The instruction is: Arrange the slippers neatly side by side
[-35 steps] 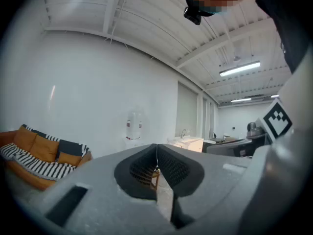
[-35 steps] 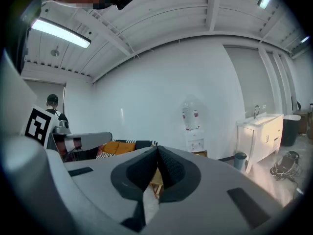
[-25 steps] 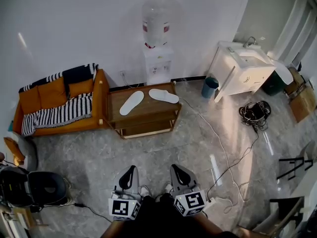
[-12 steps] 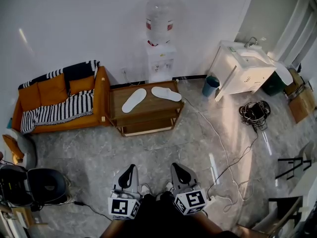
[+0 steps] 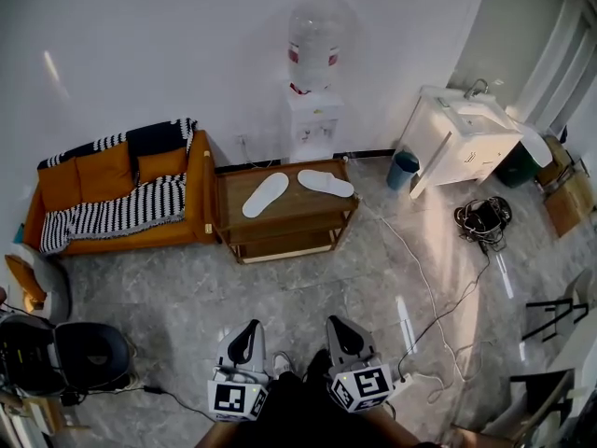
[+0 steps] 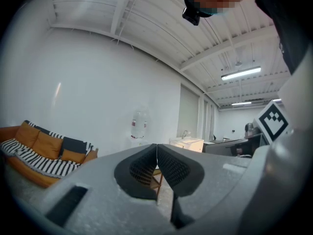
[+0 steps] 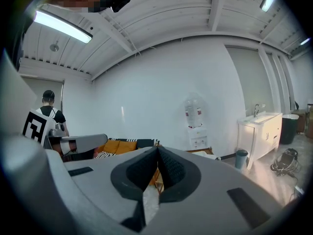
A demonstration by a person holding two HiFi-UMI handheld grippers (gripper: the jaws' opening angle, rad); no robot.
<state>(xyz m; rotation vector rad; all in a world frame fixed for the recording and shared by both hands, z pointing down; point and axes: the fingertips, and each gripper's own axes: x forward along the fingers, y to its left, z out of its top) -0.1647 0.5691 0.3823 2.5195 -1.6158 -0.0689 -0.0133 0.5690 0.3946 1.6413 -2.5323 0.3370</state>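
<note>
Two white slippers lie soles-up on a low wooden table (image 5: 233,215) by the far wall. The left slipper (image 5: 265,195) is angled toward the upper right, and the right slipper (image 5: 326,183) points left, so their tips converge. My left gripper (image 5: 246,332) and right gripper (image 5: 341,328) hover low at the near edge of the head view, far from the table. Both are shut with nothing between their jaws, as the left gripper view (image 6: 156,146) and the right gripper view (image 7: 157,148) show.
An orange sofa (image 5: 112,194) with a striped blanket stands left of the table. A water dispenser (image 5: 312,91) is behind it, a white sink cabinet (image 5: 464,138) to the right. A cable (image 5: 420,278) runs across the marble floor. A dark chair (image 5: 65,357) sits at my left.
The view has shifted: table, sofa and dispenser sit slightly lower and further right in the head view. Both grippers stay shut and have dropped a little toward the bottom edge.
</note>
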